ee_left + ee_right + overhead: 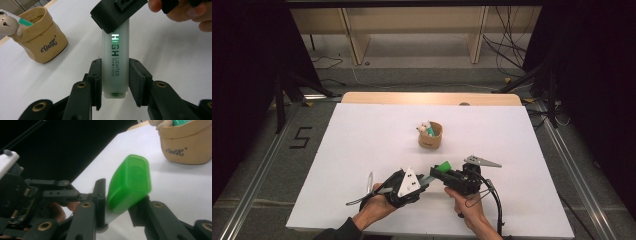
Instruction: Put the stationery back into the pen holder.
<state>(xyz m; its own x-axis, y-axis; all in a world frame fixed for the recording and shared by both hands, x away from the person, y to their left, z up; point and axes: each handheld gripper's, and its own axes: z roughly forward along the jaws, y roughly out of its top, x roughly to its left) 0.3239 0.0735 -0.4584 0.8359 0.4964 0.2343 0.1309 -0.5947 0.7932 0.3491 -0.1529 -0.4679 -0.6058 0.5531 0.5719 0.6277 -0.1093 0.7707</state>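
The tan cup (430, 136) stands mid table w/ a bear toy (8, 23) and a green-white tube (23, 21) inside. The table (362, 130) is white; the floor is grey w/ cables. Near the front edge, the left gripper (115, 75) pinches the highlighter (115, 62) body & the right gripper (121, 202) pinches its green cap (130, 183).

A lab or recording studio, not a home; a white rectangular board (377, 150) covers the pale wooden table (432, 98) at the centre of the frame; black curtains (242, 75) close off the left and right edges; black cables (507, 45) trail over grey carpet at the upper right; a black taped numeral "5" (301, 137) marks the floor at the left; metal floor rails (257, 175) run beside it.
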